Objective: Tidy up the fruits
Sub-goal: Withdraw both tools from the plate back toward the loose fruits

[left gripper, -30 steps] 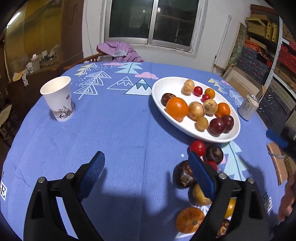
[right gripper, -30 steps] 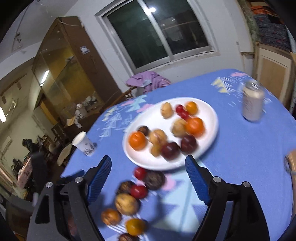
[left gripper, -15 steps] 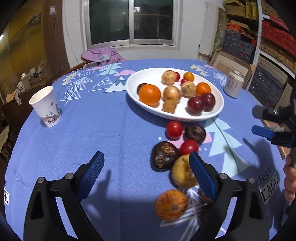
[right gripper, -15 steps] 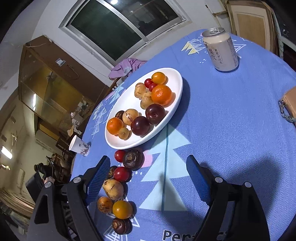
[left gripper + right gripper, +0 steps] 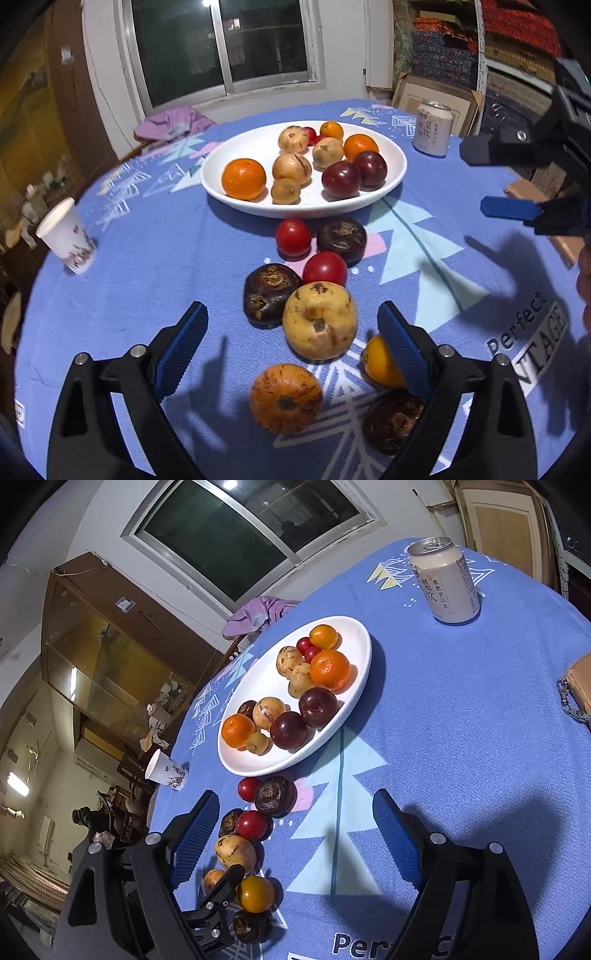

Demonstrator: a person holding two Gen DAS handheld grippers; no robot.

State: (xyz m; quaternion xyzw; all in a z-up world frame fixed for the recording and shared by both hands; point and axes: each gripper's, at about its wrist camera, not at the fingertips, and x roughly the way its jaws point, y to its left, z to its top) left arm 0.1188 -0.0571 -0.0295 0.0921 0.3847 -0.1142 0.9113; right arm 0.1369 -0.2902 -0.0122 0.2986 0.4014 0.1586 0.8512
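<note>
Our left claw (image 5: 291, 336) is wide open, empty, and the yellowish fruit (image 5: 319, 320) sits on the counter (image 5: 147, 258) dead ahead between its pads. Right claw (image 5: 295, 834) is open over bare cloth, probably farther off, with the plate (image 5: 391, 177) beyond.

Loose fruit row (image 5: 320, 320) crowds plate (image 5: 391, 181) front, bare cloth (image 5: 461, 716) rightward

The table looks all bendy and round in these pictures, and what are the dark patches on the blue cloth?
Left wrist view: the fisheye lens curves the tablecloth and window frame; the dark patches are gripper shadows. Right wrist view: same bending, tilted, with a big shadow at lower right and lamp glare on the window.
</note>
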